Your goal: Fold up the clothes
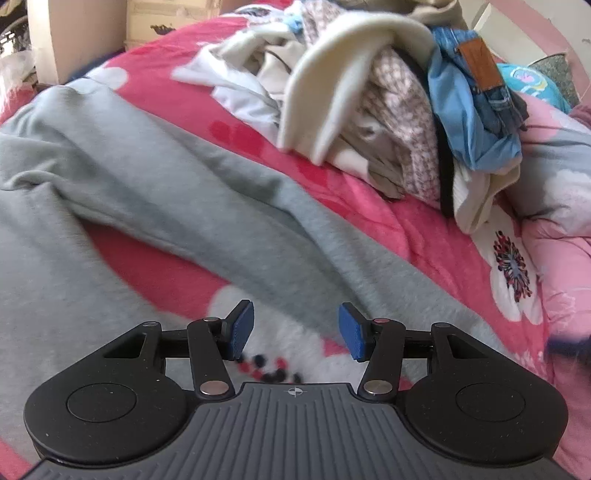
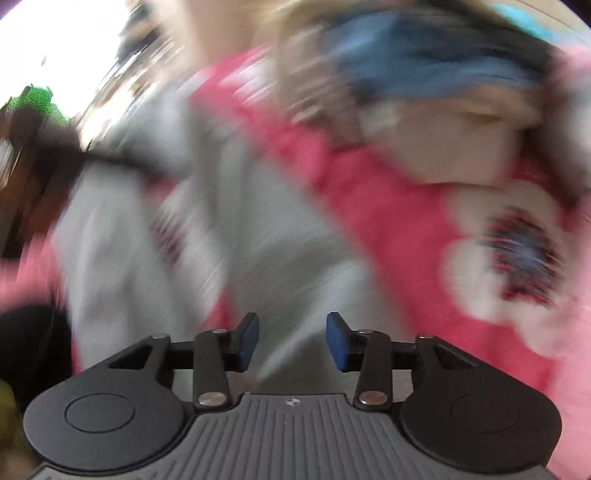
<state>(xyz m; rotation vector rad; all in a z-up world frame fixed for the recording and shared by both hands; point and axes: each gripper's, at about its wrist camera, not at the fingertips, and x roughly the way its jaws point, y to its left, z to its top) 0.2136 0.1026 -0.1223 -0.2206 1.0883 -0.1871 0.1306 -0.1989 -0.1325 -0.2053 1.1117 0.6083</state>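
Note:
A grey sweat garment (image 1: 155, 184) lies spread over a pink flowered bedspread (image 1: 436, 240), its long leg or sleeve running down to the right. My left gripper (image 1: 295, 332) hovers over the bedspread beside that grey cloth, open, with nothing between its blue pads (image 1: 352, 332). The right wrist view is heavily motion-blurred. It shows the same grey garment (image 2: 229, 229) below my right gripper (image 2: 291, 341), which stands open with nothing between its blue pads (image 2: 338, 341).
A heap of unfolded clothes (image 1: 388, 110), cream, patterned and blue, sits at the far side of the bed. A pink quilt (image 1: 565, 258) lies at the right. Cardboard boxes (image 1: 155, 18) stand beyond the bed's far left edge.

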